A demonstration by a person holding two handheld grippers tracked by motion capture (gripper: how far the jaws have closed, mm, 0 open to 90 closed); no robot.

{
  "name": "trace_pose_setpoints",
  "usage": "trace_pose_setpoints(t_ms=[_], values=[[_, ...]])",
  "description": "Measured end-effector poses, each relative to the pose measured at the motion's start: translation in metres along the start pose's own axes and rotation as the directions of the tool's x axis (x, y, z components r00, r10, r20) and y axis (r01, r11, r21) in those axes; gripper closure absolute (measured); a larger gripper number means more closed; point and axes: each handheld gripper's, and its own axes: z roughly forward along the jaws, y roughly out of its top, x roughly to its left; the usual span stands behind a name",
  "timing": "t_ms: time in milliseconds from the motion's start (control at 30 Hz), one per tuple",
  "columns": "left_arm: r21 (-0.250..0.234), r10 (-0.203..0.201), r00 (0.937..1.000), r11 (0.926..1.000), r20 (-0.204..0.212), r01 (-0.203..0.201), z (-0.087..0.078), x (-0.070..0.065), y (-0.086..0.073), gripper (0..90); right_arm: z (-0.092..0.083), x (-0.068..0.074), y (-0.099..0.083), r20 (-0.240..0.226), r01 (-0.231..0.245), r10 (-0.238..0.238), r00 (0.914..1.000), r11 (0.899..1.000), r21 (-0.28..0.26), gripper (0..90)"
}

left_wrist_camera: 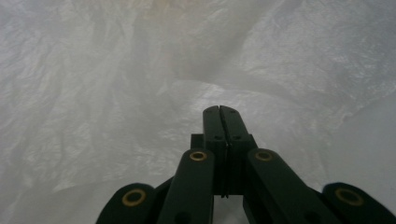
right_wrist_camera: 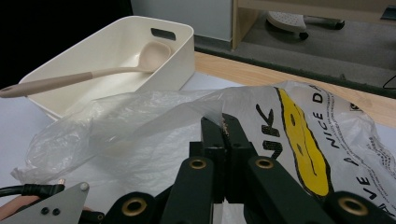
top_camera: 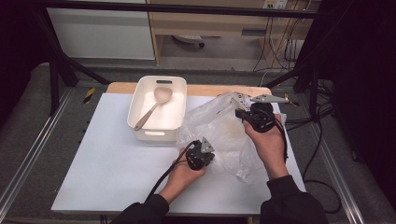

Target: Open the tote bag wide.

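The high view looks forward and down over the table [top_camera: 116, 163]. The left claw view sits pressed close against the bag [left_wrist_camera: 116, 93]. The right claw view looks low across the bag [right_wrist_camera: 154, 121] toward the bin [right_wrist_camera: 177, 51], which the high view shares [top_camera: 140, 100].

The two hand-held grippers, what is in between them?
In the high view, the crinkly clear plastic bag stretches between the left hand-held gripper and the right hand-held gripper. Both are shut on it.
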Motion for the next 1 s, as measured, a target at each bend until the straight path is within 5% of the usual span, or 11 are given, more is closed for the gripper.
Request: trace_pose_setpoints(t_ms=[467, 600, 800, 1000], values=[[0.039, 0.060, 0.9975, 0.9973, 0.037, -0.062, 0.004, 0.021, 0.008, 90.0, -0.003, 0.014, 0.022, -0.003, 0.017, -0.017, 0.9998, 1.000, 0.013, 90.0], [0.021, 0.019, 0.9976, 0.9996, 0.066, -0.021, 0.005, 0.028, 0.007, 90.0, -0.002, 0.016, 0.020, -0.018, 0.027, -0.027, 0.9995, 0.999, 0.030, 90.0], [0.028, 0.004, 0.9984, 0.9996, 0.057, -0.006, 0.004, 0.026, 0.008, 90.0, 0.006, 0.009, 0.013, -0.033, 0.001, 0.001, 0.9995, 0.999, 0.042, 90.0], [-0.005, 0.011, 0.9952, 0.9999, 0.097, -0.010, -0.009, 0.013, 0.010, 90.0, 0.008, 0.001, 0.008, -0.035, -0.032, 0.033, 0.9988, 0.999, 0.043, 90.0]])
